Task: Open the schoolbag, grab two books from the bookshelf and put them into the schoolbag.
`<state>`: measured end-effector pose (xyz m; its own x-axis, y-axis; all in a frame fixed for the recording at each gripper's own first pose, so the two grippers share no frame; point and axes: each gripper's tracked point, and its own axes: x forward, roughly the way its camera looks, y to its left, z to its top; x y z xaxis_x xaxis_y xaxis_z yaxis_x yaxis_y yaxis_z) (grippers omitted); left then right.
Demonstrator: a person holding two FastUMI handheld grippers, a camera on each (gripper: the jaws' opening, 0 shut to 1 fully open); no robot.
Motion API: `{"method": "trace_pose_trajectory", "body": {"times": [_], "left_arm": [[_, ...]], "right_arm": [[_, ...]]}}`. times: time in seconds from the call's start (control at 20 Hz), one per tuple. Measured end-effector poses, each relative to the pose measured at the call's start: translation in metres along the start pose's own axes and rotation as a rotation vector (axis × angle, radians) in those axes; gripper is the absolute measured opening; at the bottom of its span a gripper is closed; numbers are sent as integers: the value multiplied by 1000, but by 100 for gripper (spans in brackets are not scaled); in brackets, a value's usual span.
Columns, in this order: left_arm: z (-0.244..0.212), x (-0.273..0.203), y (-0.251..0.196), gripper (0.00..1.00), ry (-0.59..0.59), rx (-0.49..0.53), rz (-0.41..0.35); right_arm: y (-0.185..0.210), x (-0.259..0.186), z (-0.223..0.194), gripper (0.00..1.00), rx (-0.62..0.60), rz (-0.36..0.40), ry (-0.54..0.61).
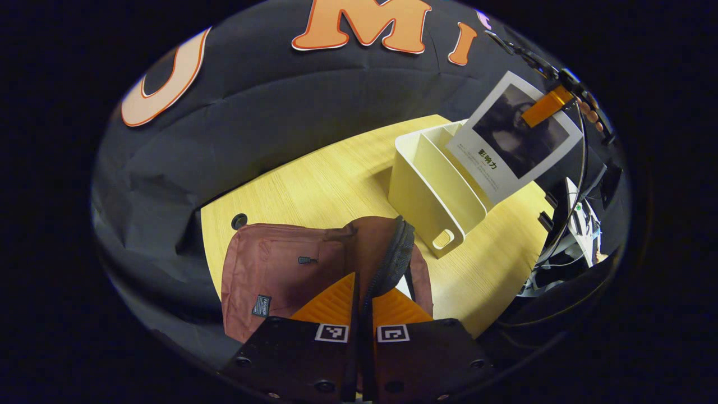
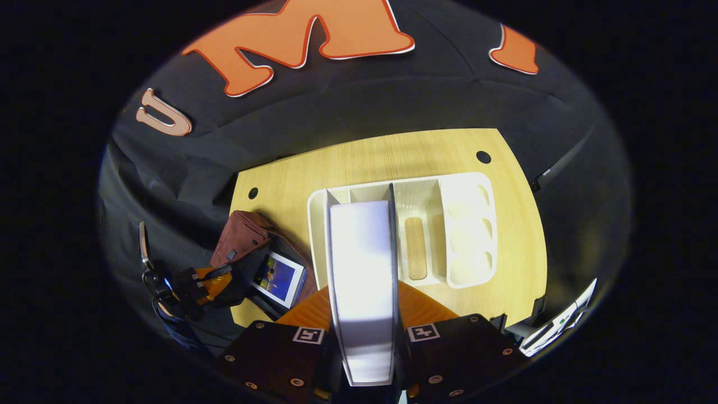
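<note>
Left gripper (image 1: 362,303) clenched on the zipper edge of the maroon schoolbag (image 1: 280,269), which lies on the wooden table (image 1: 336,174) beside the cream bookshelf (image 2: 465,224). Right gripper (image 2: 364,314) grasps 1 white book (image 2: 362,269) above the bookshelf. Another book (image 2: 277,278), blue-covered, sits in the open bag.
</note>
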<state>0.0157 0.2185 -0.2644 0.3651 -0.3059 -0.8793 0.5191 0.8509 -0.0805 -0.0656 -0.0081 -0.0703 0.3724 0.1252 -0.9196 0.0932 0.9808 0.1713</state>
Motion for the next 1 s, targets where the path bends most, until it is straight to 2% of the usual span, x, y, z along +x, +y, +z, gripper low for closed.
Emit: {"method": "trace_pose_trajectory", "body": {"times": [0.15,0.3,0.6,1.0], "left_arm": [[0,-1,2,5,-6,4,-6],[1,-3,3,5,-8,9,-10],[2,-8,2,5,-29,-5,-2],[11,-18,4,5,-78,-58,15]], "right_arm": [[14,-5,-18,39,31,57,-13],[45,-5,-40,39,63,161,-28],[109,28,-79,39,104,343,-5],[152,85,-115,38,207,460,33]]}}
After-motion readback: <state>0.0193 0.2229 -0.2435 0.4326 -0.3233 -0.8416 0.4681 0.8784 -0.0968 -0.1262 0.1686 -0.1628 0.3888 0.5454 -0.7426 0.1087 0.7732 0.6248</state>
